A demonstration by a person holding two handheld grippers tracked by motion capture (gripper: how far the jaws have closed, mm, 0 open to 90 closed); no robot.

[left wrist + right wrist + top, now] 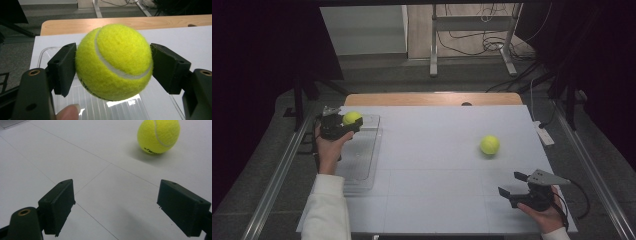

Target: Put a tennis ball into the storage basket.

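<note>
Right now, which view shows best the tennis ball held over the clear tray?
The left gripper view: the held tennis ball is large there, pressed between both jaws. The high view shows it small.

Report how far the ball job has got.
Done: the left tool is shut on one tennis ball and holds it above the clear tray at the table's left edge. In hand: that ball is not yet set in the tray, which looks empty. Left: the second tennis ball lies on the white table, ahead of the open right tool.
</note>
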